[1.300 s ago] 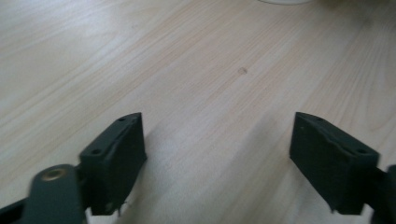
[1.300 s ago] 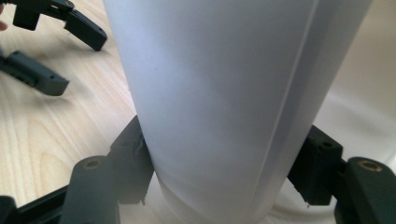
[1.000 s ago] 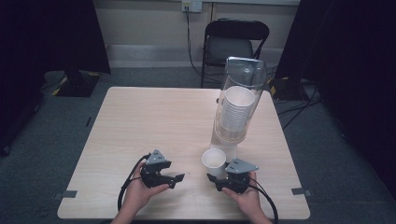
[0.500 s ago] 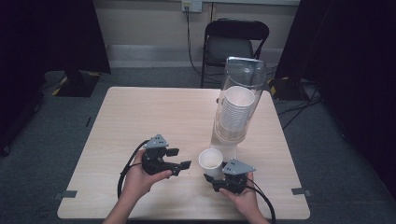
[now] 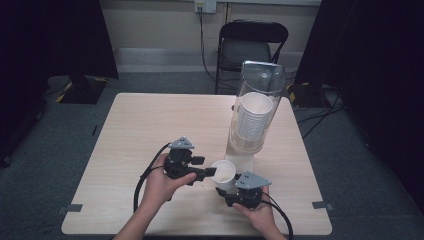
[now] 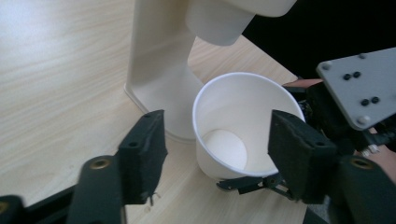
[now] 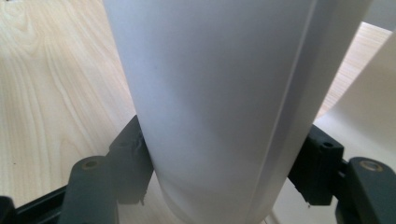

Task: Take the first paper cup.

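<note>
Near the front edge of the table (image 5: pixel 150 130), a single white paper cup (image 5: pixel 223 173) sits clamped in the right gripper (image 5: pixel 227 192). From the right gripper view the cup wall bulges right between both black jaws, so that one's squeezing the cup down low by its base. Looks to me like the low grip is on purpose, since it leaves the rim and upper wall free for the other hand.

And that's what the left gripper (image 5: pixel 210 172) seems lined up for. Its jaws are spread wide, one on each side of the cup (image 6: pixel 243 126), not touching it as far as I can tell, so it's holding nothing at the moment. My guess is a handover or a two-handed steadying move.

Just behind the cup stands the cup dispenser (image 5: pixel 252 112), a clear tube with a stack of cups nested inside on a cream stand (image 6: pixel 159 65). The cup is close to its foot, almost under the outlet.

Past the table there's a black folding chair (image 5: pixel 252 45).
</note>
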The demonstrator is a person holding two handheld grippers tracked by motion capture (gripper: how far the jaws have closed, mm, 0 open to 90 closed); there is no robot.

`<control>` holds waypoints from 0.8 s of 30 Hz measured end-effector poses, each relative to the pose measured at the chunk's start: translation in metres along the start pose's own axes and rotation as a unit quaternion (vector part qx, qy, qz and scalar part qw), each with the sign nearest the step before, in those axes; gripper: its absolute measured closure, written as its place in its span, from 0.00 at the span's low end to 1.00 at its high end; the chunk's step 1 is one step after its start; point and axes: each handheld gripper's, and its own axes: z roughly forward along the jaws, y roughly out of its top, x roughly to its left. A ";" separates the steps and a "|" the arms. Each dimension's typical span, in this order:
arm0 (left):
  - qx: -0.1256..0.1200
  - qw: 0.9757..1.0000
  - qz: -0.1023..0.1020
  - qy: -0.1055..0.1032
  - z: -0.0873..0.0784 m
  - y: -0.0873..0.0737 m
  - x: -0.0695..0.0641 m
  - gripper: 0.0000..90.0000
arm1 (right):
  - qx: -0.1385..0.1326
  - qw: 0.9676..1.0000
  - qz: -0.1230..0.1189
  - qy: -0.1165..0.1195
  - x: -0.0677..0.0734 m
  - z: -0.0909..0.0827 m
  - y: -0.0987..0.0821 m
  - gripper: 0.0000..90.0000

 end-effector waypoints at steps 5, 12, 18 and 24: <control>0.019 0.999 -0.033 0.010 0.007 -0.001 0.002 0.61 | -0.010 1.000 -0.010 0.010 0.004 0.001 0.002 0.36; 0.026 0.998 -0.060 0.003 0.015 -0.003 0.005 0.83 | -0.024 0.999 -0.019 0.013 0.007 0.000 0.005 0.36; 0.044 0.995 -0.084 0.010 0.017 -0.001 0.006 0.96 | -0.021 0.999 -0.023 0.011 0.007 0.002 0.006 0.34; 0.048 0.993 -0.105 0.021 0.010 -0.002 0.014 0.96 | -0.008 1.000 -0.002 -0.005 0.003 0.002 0.005 0.23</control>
